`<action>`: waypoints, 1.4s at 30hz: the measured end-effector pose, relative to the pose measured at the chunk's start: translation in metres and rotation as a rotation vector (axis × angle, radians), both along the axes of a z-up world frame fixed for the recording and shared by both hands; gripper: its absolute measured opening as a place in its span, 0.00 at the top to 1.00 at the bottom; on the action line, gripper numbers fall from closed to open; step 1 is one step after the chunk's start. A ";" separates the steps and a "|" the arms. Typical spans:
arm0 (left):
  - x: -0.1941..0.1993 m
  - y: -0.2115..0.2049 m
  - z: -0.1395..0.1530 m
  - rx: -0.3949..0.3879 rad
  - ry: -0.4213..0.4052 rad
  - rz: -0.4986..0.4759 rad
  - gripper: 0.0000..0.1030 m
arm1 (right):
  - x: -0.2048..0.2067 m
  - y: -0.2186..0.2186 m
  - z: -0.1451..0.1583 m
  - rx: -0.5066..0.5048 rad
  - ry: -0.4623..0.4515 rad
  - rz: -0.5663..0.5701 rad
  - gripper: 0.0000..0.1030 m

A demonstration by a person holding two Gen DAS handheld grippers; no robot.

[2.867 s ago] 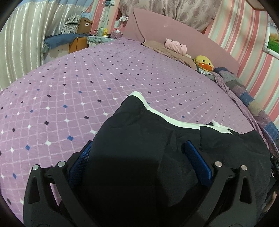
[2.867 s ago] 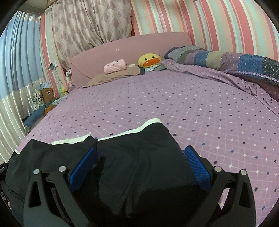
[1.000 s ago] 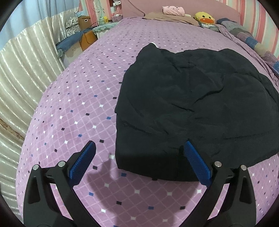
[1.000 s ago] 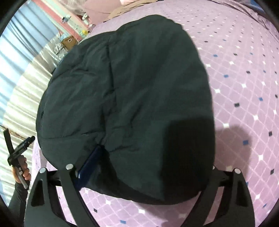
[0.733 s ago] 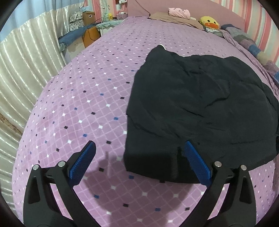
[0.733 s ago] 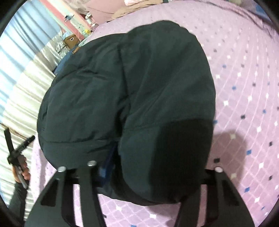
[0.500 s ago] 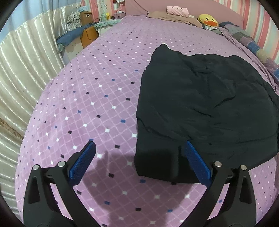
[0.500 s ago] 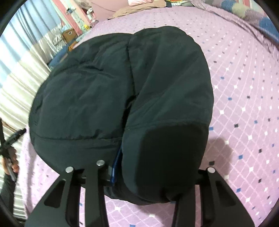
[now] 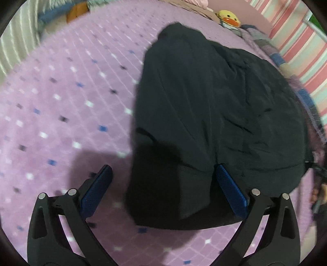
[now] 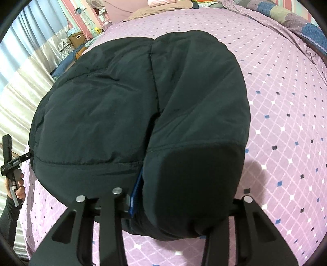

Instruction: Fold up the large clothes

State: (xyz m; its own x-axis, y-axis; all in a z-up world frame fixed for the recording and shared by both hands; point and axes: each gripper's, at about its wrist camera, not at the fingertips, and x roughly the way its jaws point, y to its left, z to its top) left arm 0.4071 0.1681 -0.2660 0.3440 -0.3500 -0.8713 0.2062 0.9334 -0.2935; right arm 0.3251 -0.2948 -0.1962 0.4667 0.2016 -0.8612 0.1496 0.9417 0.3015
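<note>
A black padded jacket (image 9: 214, 106) lies folded on the purple patterned bed (image 9: 61, 98). My left gripper (image 9: 163, 190) is open, its blue pads either side of the jacket's near left corner, with the right pad against the fabric. In the right wrist view the jacket (image 10: 126, 98) fills the frame. My right gripper (image 10: 184, 196) has closed partway on the jacket's thick near right hem; the left blue pad presses the fabric and the right finger is hidden behind it.
A yellow duck toy (image 9: 229, 17) and pillows sit at the head of the bed. A patchwork quilt (image 10: 302, 22) lies along the right side. Curtains (image 10: 22, 81) and a box (image 10: 76, 37) stand past the left edge. The hand on the left gripper (image 10: 14, 180) shows there.
My left gripper has moved right and in onto the jacket's near left corner. My right gripper's jaws have narrowed on the near right hem.
</note>
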 end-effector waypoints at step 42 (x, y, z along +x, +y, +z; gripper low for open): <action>-0.013 -0.129 0.025 0.272 -0.041 -0.104 0.25 | -0.012 -0.019 -0.009 0.051 -0.026 -0.051 0.54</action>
